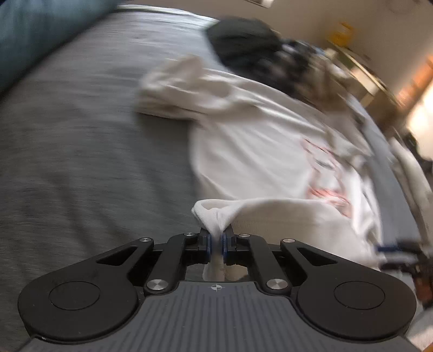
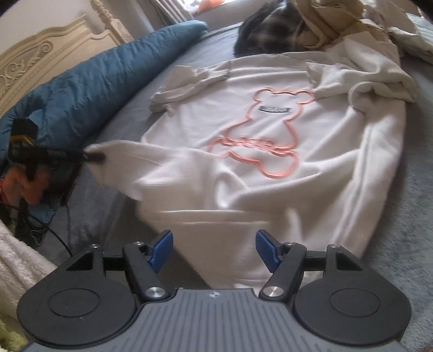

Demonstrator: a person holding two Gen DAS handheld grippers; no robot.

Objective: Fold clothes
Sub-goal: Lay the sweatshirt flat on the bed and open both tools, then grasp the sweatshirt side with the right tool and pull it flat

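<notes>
Left gripper (image 1: 215,243) is clamped on a bunched corner of the white sweatshirt (image 2: 270,151), at its hem end nearest the bed's near edge; pinched fabric sticks up between the blue pads. In the right wrist view that corner looks lifted off the grey bedspread (image 2: 400,243) and pulled taut.

Right gripper (image 2: 213,250) stands wide, nothing between the pads, poised over the hem at the near edge. No contact yet that I can see.

Sweatshirt lies print-up mid-bed, pink bear outline (image 2: 259,135) facing up. Both sleeves are crumpled near the shoulders, the right-hand one heaped.

Further back: dark plaid garment (image 2: 270,24) and tan clothes (image 2: 330,19) at the far edge, touching or overlapping the collar area. Blue duvet (image 2: 89,84) along the left edge.

Risks, my read:
- One-sided pull skews the body, so the fold lands crooked. Right side needs its corner first.
- The left pinch looks thin and could slip under tension.
- Unflattened sleeves get trapped inside the fold.
- Dragging the collar end may snag the far pile.
</notes>
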